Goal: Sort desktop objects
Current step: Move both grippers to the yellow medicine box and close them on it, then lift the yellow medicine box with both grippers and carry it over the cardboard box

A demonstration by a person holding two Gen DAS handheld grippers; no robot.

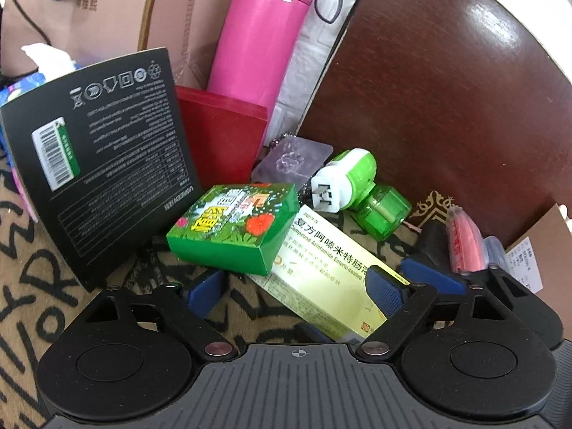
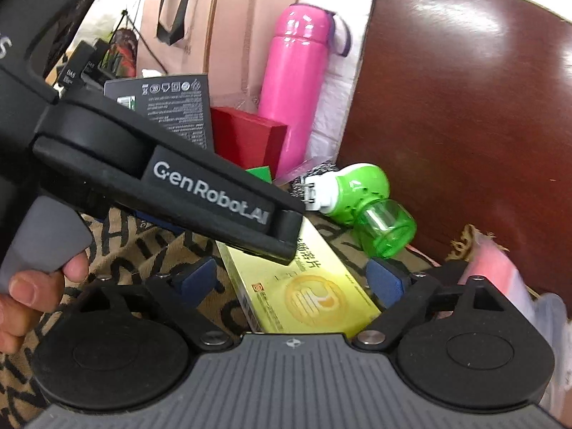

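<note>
A yellow medicine box (image 1: pixel 321 268) lies flat on the lettered cloth. My left gripper (image 1: pixel 295 289) stands open around its near end, the right pad over the box and the left pad off it. In the right wrist view the same yellow box (image 2: pixel 307 293) lies between the pads of my open right gripper (image 2: pixel 292 277). One finger (image 2: pixel 279 236) of the left gripper crosses above it. A green printed box (image 1: pixel 232 228) rests against the yellow one. A green plug-in vaporiser (image 1: pixel 357 186) lies on its side behind them.
A black carton (image 1: pixel 103 150) leans at the left, beside a red box (image 1: pixel 221 136) and a pink flask (image 1: pixel 261 35). A dark wooden chair back (image 1: pixel 447 89) closes off the right. A pink packet (image 1: pixel 464 243) lies at its foot. A person's hand (image 2: pixel 21 304) grips the left tool.
</note>
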